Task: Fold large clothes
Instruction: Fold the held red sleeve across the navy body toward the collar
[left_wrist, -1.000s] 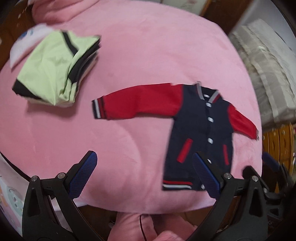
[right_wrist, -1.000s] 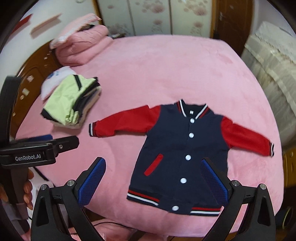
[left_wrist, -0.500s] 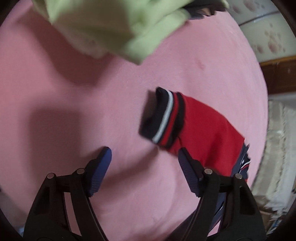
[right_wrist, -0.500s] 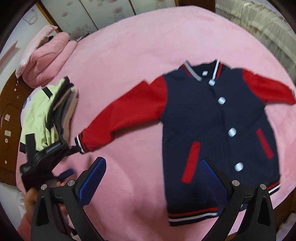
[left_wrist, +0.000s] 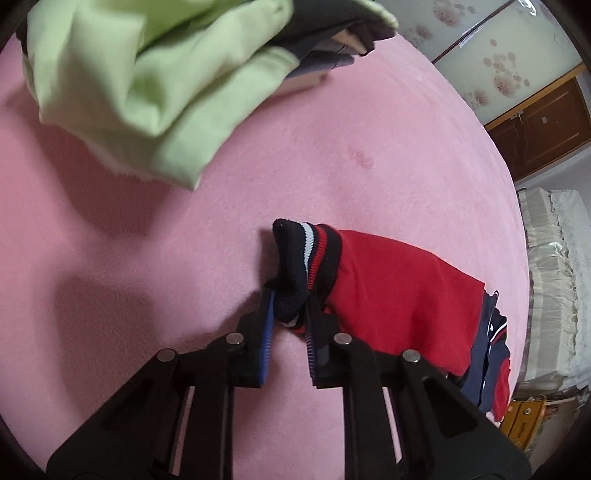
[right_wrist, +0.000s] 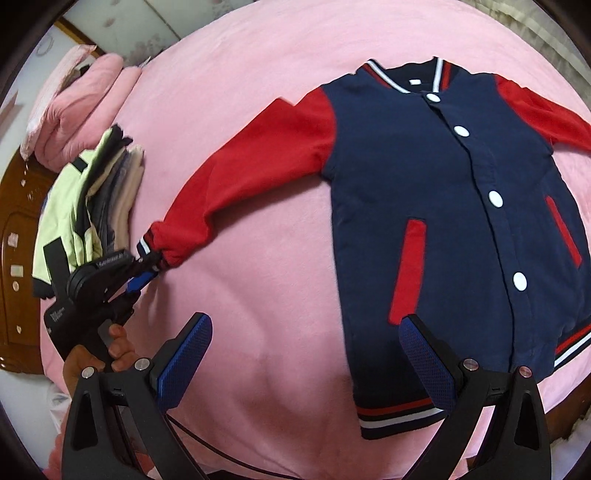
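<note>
A stack of folded clothes (right_wrist: 92, 206) topped with pale green sits just beyond the left claw (left_wrist: 290, 306), which is clenched on the striped cuff (left_wrist: 306, 254) of the jacket's red sleeve, and folded pink bedding (right_wrist: 77, 107) lies farther off by the wooden headboard (right_wrist: 14, 236). The navy and red jacket (right_wrist: 461, 206) lies flat and buttoned on the pink bed (right_wrist: 258, 325), its hem close to the bed's near edge and its other sleeve running toward the far side. The right claw (right_wrist: 306, 365) hovers released above the hem, with bare pink cover between the held sleeve and the jacket body.
</note>
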